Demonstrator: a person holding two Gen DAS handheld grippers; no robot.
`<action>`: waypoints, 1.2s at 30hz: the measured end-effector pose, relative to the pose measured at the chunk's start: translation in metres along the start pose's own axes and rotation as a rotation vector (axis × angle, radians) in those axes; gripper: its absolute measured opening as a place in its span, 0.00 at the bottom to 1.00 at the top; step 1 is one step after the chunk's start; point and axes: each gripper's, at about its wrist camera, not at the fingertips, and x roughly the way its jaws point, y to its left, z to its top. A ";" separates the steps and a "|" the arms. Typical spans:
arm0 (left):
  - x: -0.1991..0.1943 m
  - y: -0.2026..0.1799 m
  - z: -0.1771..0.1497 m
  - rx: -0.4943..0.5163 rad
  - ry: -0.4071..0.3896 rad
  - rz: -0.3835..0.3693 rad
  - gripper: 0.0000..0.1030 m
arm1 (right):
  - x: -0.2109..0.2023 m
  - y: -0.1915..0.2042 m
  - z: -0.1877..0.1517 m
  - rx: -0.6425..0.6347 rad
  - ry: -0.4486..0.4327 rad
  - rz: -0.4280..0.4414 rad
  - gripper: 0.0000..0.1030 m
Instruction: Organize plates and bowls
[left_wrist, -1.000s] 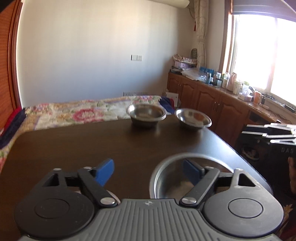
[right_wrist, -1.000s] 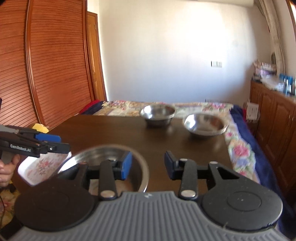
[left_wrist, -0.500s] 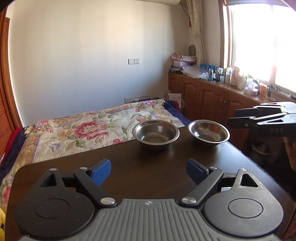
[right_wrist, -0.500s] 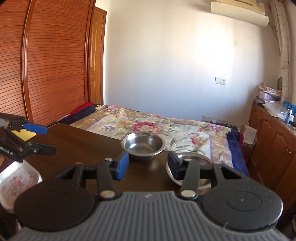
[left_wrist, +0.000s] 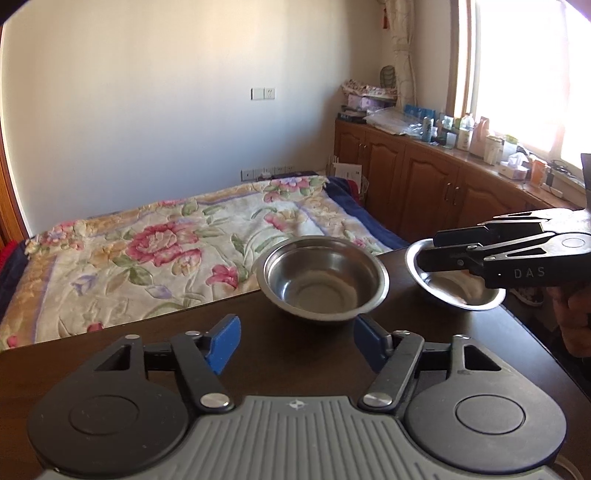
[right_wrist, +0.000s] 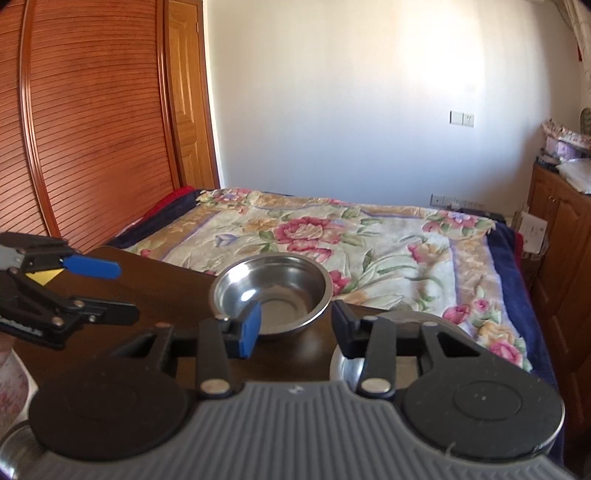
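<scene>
Left gripper (left_wrist: 293, 341) fingers apart, just narrowing, empty; round steel bowl (left_wrist: 322, 278) dead ahead. Right gripper (right_wrist: 295, 330) fingers narrow, over second steel bowl (left_wrist: 452, 284).

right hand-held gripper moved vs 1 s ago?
Yes. The right hand-held gripper has advanced across the table toward its far edge; its fingers now straddle the rim of the right steel bowl.

Beyond the dark wooden tabletop (left_wrist: 147, 332) I see a bed with a floral bedspread (left_wrist: 166, 243) that has a dark blue border. Behind it stands a plain white wall (left_wrist: 166, 92) with a light switch (left_wrist: 263, 93). On the right, wooden cabinets (left_wrist: 417, 177) carry bottles and boxes (left_wrist: 461, 133) under a bright window (left_wrist: 524, 74). From my other camera I see a slatted wooden wardrobe (right_wrist: 92, 129) and a door (right_wrist: 190, 92).
</scene>
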 end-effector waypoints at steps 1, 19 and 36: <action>0.007 0.002 0.001 -0.006 0.007 0.005 0.65 | 0.005 -0.001 0.001 0.002 0.007 0.005 0.42; 0.061 0.016 0.012 -0.066 0.034 0.008 0.50 | 0.065 -0.023 0.012 0.112 0.150 0.038 0.36; 0.066 0.020 0.001 -0.082 0.080 0.029 0.25 | 0.072 -0.011 0.008 0.121 0.212 0.058 0.20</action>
